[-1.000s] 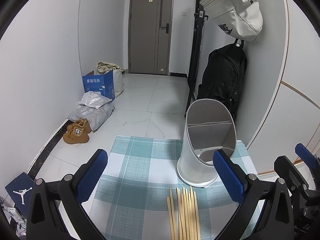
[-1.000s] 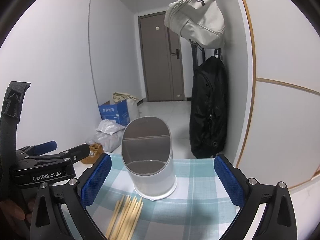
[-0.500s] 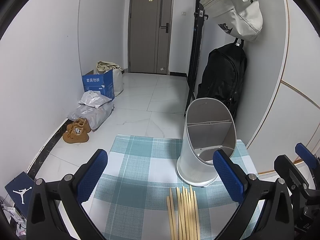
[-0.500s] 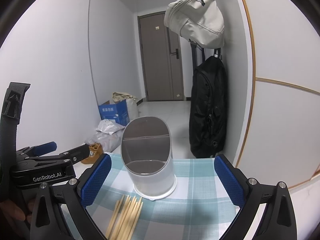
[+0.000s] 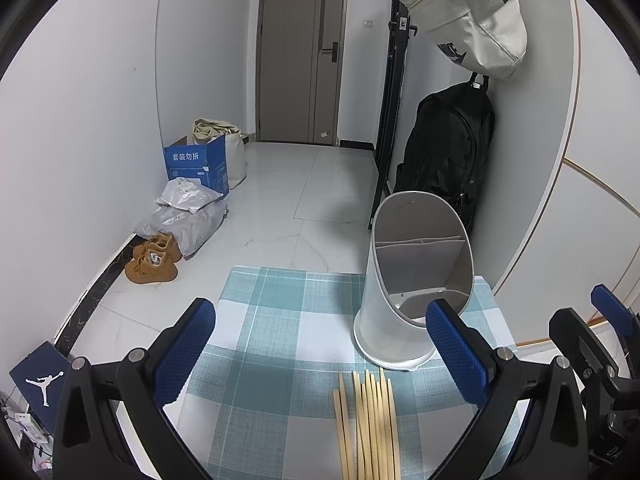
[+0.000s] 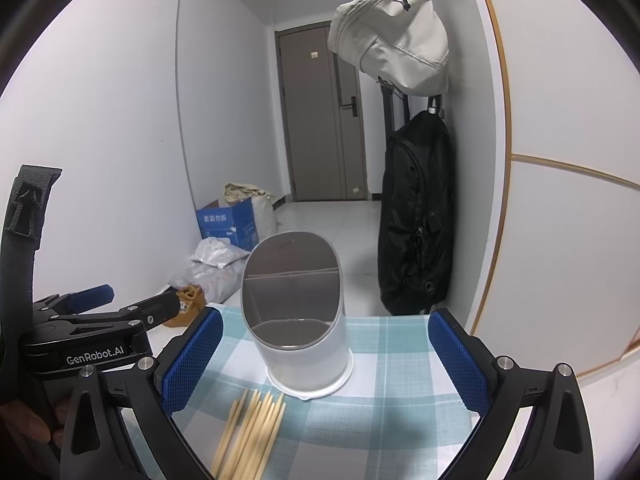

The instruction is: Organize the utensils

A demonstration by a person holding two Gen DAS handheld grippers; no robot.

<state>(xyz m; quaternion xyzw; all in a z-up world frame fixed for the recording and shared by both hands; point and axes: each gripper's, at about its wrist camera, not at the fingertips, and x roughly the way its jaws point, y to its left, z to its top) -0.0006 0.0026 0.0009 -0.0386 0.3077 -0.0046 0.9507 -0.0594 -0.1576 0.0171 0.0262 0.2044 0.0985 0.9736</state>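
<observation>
- Nothing has shifted since a second ago: both my grippers hang spread wide and empty, left gripper (image 5: 320,344) and right gripper (image 6: 320,354).
- Bamboo chopsticks (image 5: 368,424) lie bundled on the checked cloth (image 5: 280,320), just before the white holder (image 5: 404,300).
- Only my right camera shows a hand (image 6: 28,424) gripping the left tool; only the left shows the Jordan box (image 5: 38,378).

Chopsticks (image 5: 368,424): bundle of pale wooden sticks, lying flat side by side on the checked cloth, tips just in front of the holder (image 5: 412,292), not touching it. Holder: white cylinder w/ slanted oval mouth, grey inside, dividers making compartments, standing upright, empty as far as visible.
</observation>
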